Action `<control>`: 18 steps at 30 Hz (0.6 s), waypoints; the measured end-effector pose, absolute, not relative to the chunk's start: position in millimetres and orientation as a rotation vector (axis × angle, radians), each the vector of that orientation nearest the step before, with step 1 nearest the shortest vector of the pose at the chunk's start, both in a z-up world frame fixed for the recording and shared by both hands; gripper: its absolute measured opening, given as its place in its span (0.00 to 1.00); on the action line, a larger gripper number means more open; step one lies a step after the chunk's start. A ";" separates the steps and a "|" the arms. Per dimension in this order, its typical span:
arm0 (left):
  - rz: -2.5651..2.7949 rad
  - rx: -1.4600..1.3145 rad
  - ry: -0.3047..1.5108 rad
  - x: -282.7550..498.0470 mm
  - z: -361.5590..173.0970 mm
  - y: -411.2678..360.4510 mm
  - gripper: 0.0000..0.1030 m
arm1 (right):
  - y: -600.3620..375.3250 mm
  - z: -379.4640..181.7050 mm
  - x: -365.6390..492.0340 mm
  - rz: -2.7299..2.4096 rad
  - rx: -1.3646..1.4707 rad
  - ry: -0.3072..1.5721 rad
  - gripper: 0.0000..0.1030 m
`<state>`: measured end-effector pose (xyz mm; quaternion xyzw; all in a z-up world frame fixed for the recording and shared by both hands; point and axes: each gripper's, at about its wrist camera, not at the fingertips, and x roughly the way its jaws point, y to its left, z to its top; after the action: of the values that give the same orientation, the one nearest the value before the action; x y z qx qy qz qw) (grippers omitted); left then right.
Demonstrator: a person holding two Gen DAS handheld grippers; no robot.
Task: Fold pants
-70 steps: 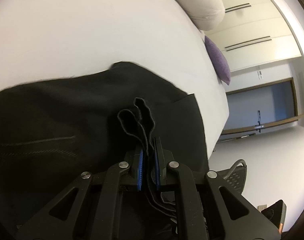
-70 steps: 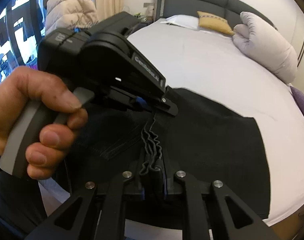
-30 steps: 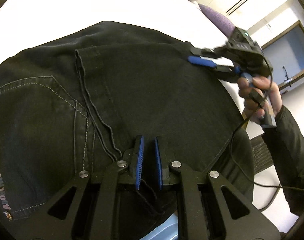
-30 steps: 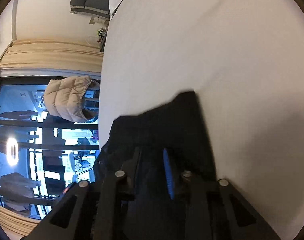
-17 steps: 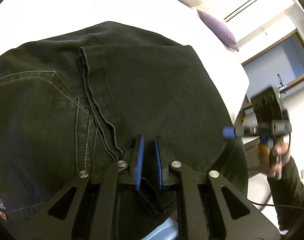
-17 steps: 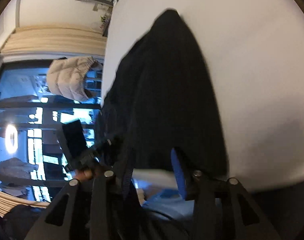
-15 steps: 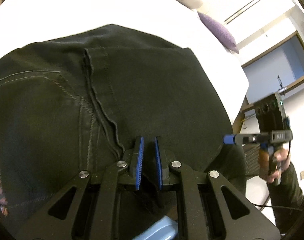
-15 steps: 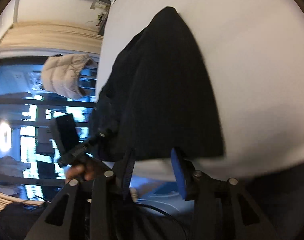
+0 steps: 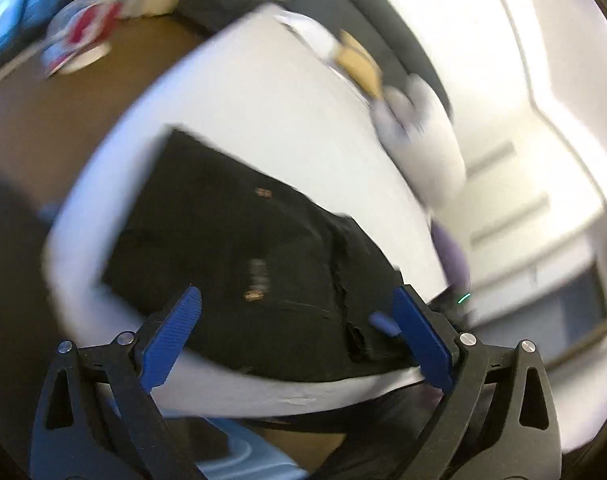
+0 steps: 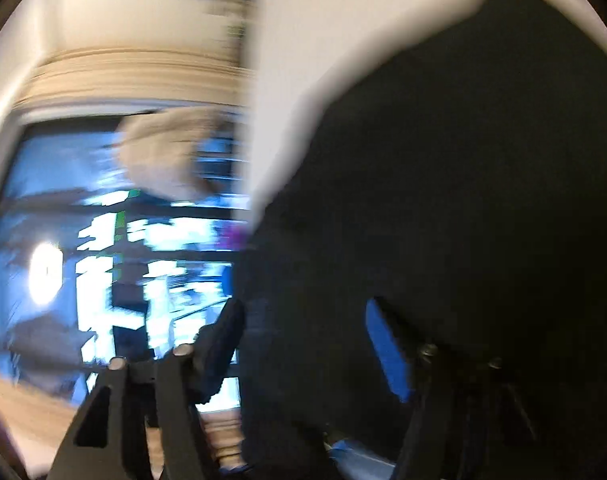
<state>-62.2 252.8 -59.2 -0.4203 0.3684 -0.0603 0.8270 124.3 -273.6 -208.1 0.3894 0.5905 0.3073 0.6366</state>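
The black pants (image 9: 239, 256) lie folded in a flat rectangle on the white bed (image 9: 263, 120), near its front edge. My left gripper (image 9: 299, 324) is wide open and empty, held back and above the pants. The other gripper's blue tip (image 9: 383, 323) shows at the pants' right edge. In the blurred right wrist view the pants (image 10: 463, 200) fill the right side as a dark mass. My right gripper (image 10: 303, 336) is open there with nothing between its blue pads (image 10: 387, 352).
A grey pillow (image 9: 427, 136), a yellow cushion (image 9: 359, 64) and a purple cushion (image 9: 449, 256) lie along the bed's far side. A dark headboard (image 9: 343, 8) stands behind. A brown floor (image 9: 43, 120) is at the left. A window (image 10: 103, 240) shows in the right wrist view.
My left gripper has opened, let go of the pants' edge and pulled back from the bed. The right gripper has swung close to the pants, still open. Both views are motion-blurred.
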 end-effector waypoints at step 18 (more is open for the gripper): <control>-0.063 -1.417 0.727 -78.4 -170.1 315.6 0.93 | -244.2 -163.3 116.7 0.877 1.033 1.203 0.59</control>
<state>-78.4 315.6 -170.1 -0.6360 0.3261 -0.0285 0.6988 116.7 -244.2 -163.3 0.4486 0.5227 0.3809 0.6168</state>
